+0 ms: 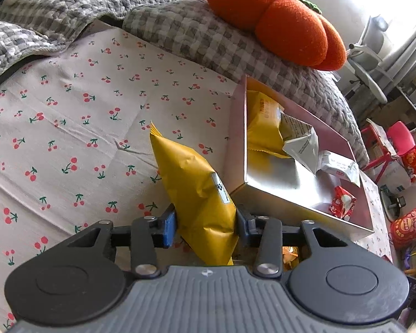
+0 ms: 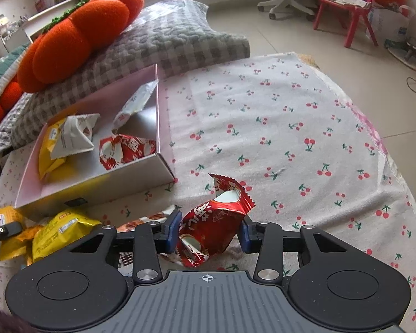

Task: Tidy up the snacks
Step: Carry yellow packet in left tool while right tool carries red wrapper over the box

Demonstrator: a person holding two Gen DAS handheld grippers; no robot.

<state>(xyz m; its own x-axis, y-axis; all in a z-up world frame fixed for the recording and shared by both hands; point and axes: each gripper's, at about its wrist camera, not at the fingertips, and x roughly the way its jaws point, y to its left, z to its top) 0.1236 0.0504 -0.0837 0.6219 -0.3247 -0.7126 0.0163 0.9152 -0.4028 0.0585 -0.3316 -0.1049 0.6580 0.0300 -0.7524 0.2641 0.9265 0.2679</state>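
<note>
My left gripper (image 1: 206, 222) is shut on a yellow snack bag (image 1: 192, 183), held just left of the box's near corner. The open pink box (image 1: 237, 127) holds a yellow bag (image 1: 262, 122), white packets (image 1: 302, 144) and a small red packet (image 1: 342, 202). My right gripper (image 2: 209, 234) is shut on a red snack packet (image 2: 213, 227), held above the cherry-print cloth (image 2: 291, 127), to the right of the box (image 2: 163, 138). In the right wrist view the box holds a red packet (image 2: 124, 149), white packets (image 2: 75, 136) and a yellow bag (image 2: 48, 152).
Several loose yellow snack bags (image 2: 61, 230) lie in front of the box. An orange pumpkin cushion (image 1: 271, 19) rests on a grey checked blanket (image 1: 197, 38) behind the box. A red child's chair (image 2: 352, 5) and an office chair base (image 2: 288, 2) stand on the floor beyond.
</note>
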